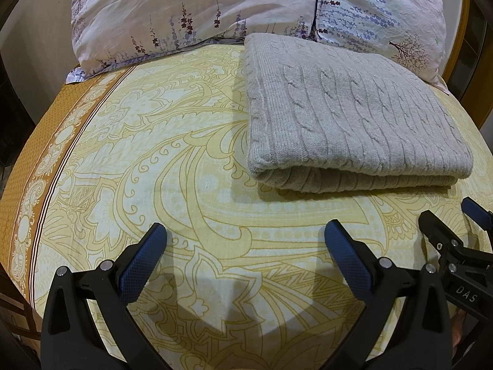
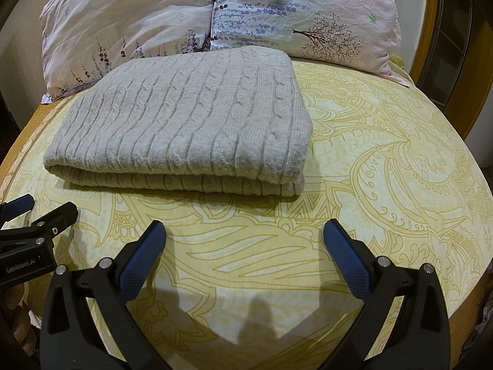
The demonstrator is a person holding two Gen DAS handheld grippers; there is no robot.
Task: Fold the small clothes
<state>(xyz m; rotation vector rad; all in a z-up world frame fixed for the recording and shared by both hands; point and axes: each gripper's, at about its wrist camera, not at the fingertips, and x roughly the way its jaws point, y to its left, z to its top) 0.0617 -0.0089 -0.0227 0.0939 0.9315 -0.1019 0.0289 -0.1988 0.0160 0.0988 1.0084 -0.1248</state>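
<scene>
A grey cable-knit sweater (image 1: 348, 114) lies folded into a thick rectangle on the yellow patterned bed sheet (image 1: 172, 166), its folded edge toward me. It also shows in the right wrist view (image 2: 185, 126). My left gripper (image 1: 245, 234) is open and empty, hovering over the sheet short of the sweater and to its left. My right gripper (image 2: 245, 231) is open and empty, just short of the sweater's front right corner. Each gripper shows at the edge of the other's view: the right one (image 1: 453, 215) and the left one (image 2: 46, 206).
Two floral pillows (image 1: 191, 9) (image 1: 382, 15) lean at the head of the bed behind the sweater. A brown patterned border (image 1: 40, 160) runs along the sheet's left side. A wooden bed frame (image 2: 431, 30) stands at the far right.
</scene>
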